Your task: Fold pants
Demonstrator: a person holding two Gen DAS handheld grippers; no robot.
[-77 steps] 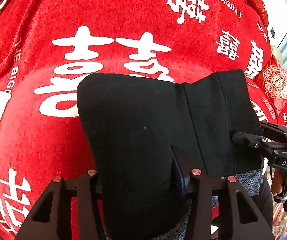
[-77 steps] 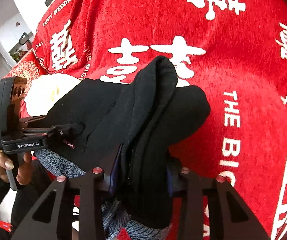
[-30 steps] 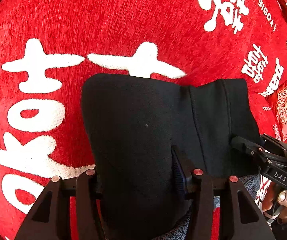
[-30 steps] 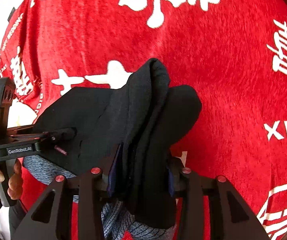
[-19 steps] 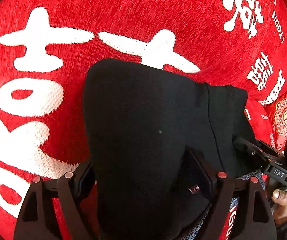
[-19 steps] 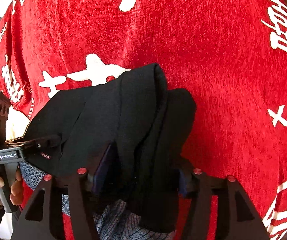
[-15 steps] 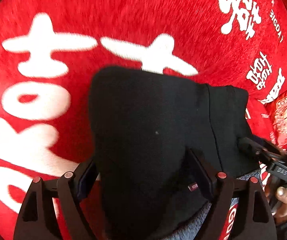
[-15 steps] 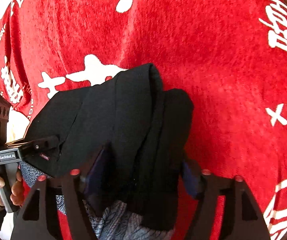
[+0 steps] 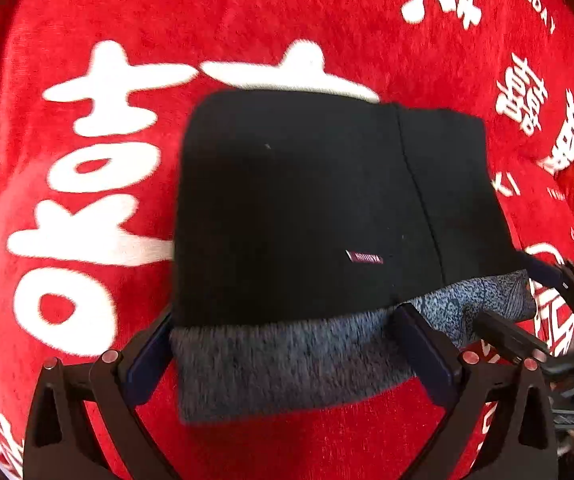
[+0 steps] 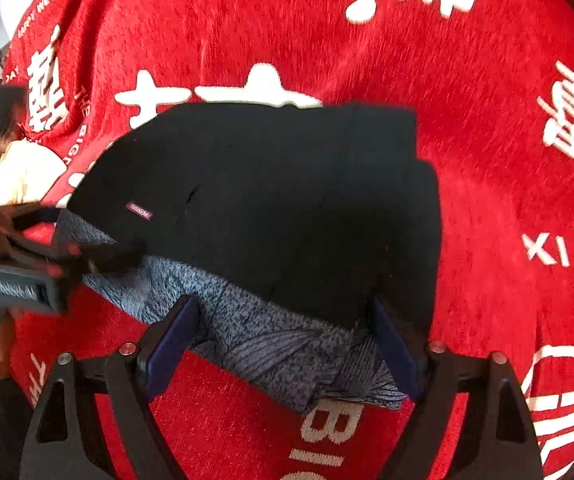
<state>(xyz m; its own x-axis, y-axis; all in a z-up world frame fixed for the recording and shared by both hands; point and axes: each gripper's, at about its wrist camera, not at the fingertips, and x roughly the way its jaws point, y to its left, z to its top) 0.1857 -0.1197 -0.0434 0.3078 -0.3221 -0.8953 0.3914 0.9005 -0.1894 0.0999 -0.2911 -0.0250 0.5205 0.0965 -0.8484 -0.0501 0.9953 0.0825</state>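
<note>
Pants (image 9: 295, 208) folded black on red blanket (image 9: 247, 20), grey lining showing, label blurred, both grippers' jaws spread

— What covers the surface?
— A red cloth (image 9: 247, 20) with white characters.
— And on it?
— Folded black pants (image 9: 307, 208), grey lining showing, lying flat.

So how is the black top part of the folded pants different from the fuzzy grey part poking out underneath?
The smooth black outer fabric lies on top and covers most of the bundle; the speckled grey fleecy lining shows only as a strip along the near edge. The black part carries a small maroon label; no label shows on the grey. In the right wrist view the grey is crumpled, the black flatter. Both belong to the same pants, resting on the red cloth.
</note>
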